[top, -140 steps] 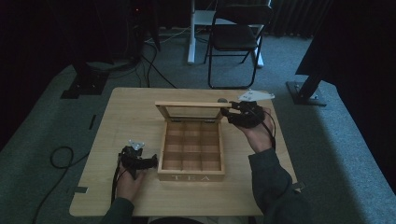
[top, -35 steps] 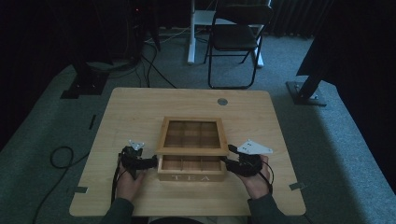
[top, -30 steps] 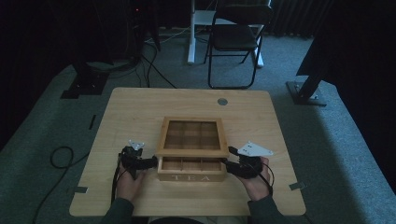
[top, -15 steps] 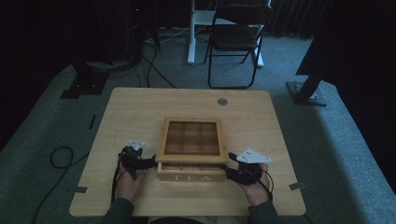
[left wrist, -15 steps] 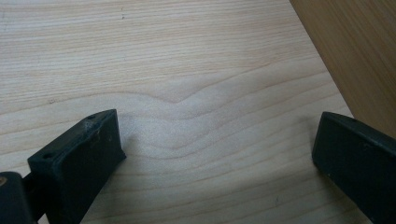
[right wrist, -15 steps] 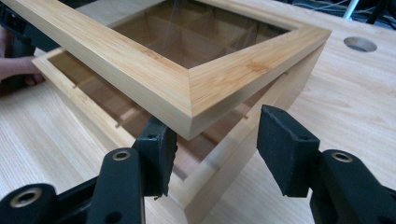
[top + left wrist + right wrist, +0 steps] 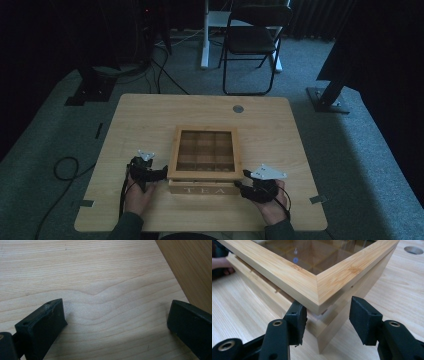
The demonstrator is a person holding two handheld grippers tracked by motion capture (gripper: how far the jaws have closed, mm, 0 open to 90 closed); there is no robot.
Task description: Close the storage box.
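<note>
High view, box: a light wooden tea box (image 7: pixel 204 167) sits near the front middle of the table (image 7: pixel 150 115), the word TEA on its front wall, a grid of compartments showing through the glass lid (image 7: pixel 205 150).
High view, lid: the framed lid lies almost flat over the box, its front edge just raised above the base.
High view, left tongs: the left gripper (image 7: pixel 159 173) rests on the table right at the box's front left corner, hand behind it.
High view, right tongs: the right gripper (image 7: pixel 241 188) sits at the front right corner of the box, grey plate on top, cable trailing.
Left gripper view, tongs: the left gripper (image 7: pixel 115 317) has its jaws spread wide, bare tabletop between them, pinching nothing.
Left gripper view, box: the box's side wall (image 7: pixel 192 267) runs along the upper right, close by the right-hand jaw; whether they touch, cannot tell.
Right gripper view, box: the corner of the box (image 7: pixel 329 335) points straight at the camera, the lid (image 7: pixel 322 287) overhanging it with a thin gap beneath.
Right gripper view, tongs: the right gripper (image 7: pixel 328 315) straddles that corner, jaws partly spread; one finger (image 7: pixel 297 317) tucks up against the lid's underside, the other stands clear of the wood.
Right gripper view, far side: the other hand (image 7: pixel 222 263) shows at the far left beside the box.
</note>
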